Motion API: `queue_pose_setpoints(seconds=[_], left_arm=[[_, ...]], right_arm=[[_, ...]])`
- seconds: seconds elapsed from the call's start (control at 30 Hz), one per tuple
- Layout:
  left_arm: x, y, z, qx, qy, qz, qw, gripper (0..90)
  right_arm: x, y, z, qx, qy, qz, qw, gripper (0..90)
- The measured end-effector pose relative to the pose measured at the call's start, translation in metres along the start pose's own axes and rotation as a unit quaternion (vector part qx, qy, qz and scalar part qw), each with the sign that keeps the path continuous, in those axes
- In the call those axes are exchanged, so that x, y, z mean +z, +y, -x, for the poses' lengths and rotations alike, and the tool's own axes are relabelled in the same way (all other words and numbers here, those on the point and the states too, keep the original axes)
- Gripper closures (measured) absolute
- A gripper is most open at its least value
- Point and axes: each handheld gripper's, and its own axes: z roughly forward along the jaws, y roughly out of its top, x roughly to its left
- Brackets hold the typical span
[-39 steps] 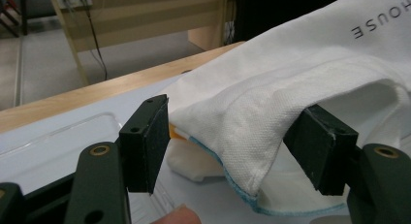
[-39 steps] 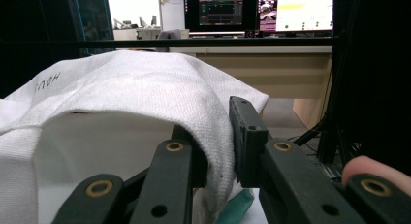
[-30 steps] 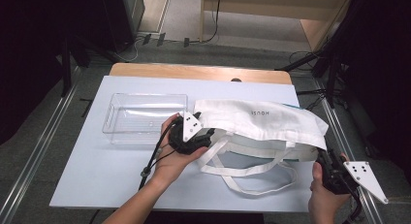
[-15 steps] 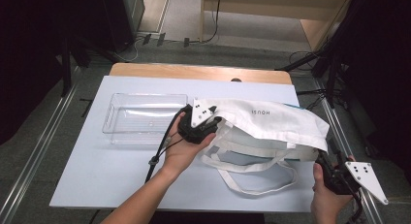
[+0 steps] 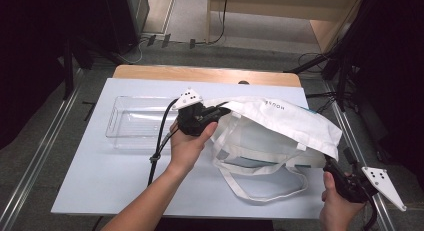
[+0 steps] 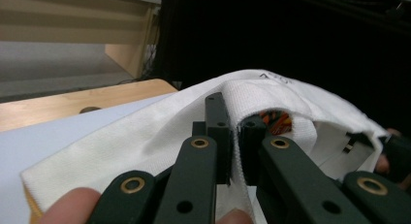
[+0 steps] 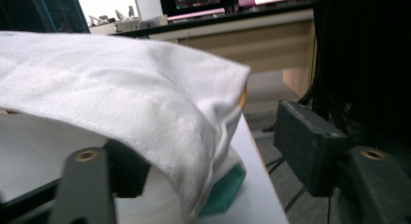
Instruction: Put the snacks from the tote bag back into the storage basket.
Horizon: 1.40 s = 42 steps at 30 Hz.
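Observation:
A white tote bag (image 5: 285, 118) lies on the white table (image 5: 100, 181), with its handles (image 5: 260, 191) looped toward me. My left gripper (image 5: 221, 111) is shut on the bag's upper rim and holds that layer up, so the mouth gapes. In the left gripper view the jaws pinch the white hem (image 6: 235, 136), and something orange (image 6: 274, 122) shows inside. My right gripper (image 5: 334, 167) sits at the bag's near right corner. In the right gripper view it (image 7: 218, 161) stands open, and the bag's fabric (image 7: 145, 98) drapes over its left jaw. A teal item (image 7: 225, 187) peeks from under the fabric.
A clear plastic tray (image 5: 132, 123) stands on the table to the left of the bag, beside my left hand. A wooden strip (image 5: 200, 73) runs along the table's far edge. Metal rails (image 5: 30, 176) flank the table.
My left gripper has moved away from me and upward with the bag's rim, opening the mouth wider. The right gripper has stayed at the near right corner.

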Motion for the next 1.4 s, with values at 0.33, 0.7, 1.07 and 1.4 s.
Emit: queue_pose_setpoints(seconds=[0.33, 0.7, 1.07, 1.4], left_arm=[[0.009, -0.006, 0.008, 0.030, 0.032, -0.019, 0.9989, 67.0], [0.025, -0.006, 0.021, 0.095, 0.075, -0.039, 0.9919, 53.3], [0.026, 0.015, 0.012, 0.026, 0.049, 0.037, 0.9978, 89.3], [0.038, 0.022, 0.014, 0.013, 0.027, 0.048, 0.9984, 89.1]], right_arm=[[0.007, -0.022, -0.010, 0.047, 0.035, -0.074, 0.9955, 74.8], [0.005, -0.005, 0.001, 0.003, 0.060, -0.037, 0.9975, 83.7], [0.007, -0.001, 0.005, -0.031, 0.053, -0.069, 0.9957, 86.1], [0.014, -0.015, 0.010, -0.055, 0.032, -0.124, 0.9903, 47.5]])
